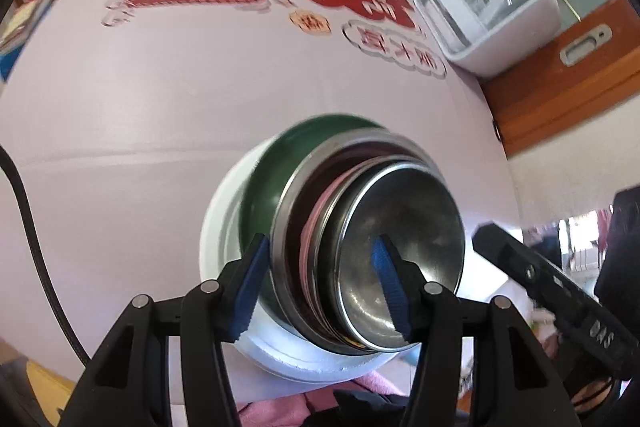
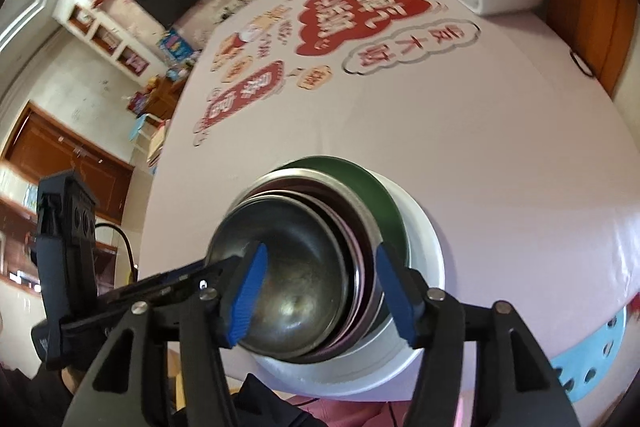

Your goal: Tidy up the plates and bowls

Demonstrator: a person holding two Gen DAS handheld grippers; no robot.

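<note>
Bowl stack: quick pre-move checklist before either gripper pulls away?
1. Stack nested: steel bowl sits inside the larger steel bowl, green dish and white plate: ok.
2. Stack level: it appears to lean off-centre on the plate: cannot tell.
3. Left gripper released: pads straddle the rims with gaps: ok.
4. Right gripper released: pads apart, not pressing: ok.
5. Plate fully on the table: it sits near the front edge: cannot tell.
</note>
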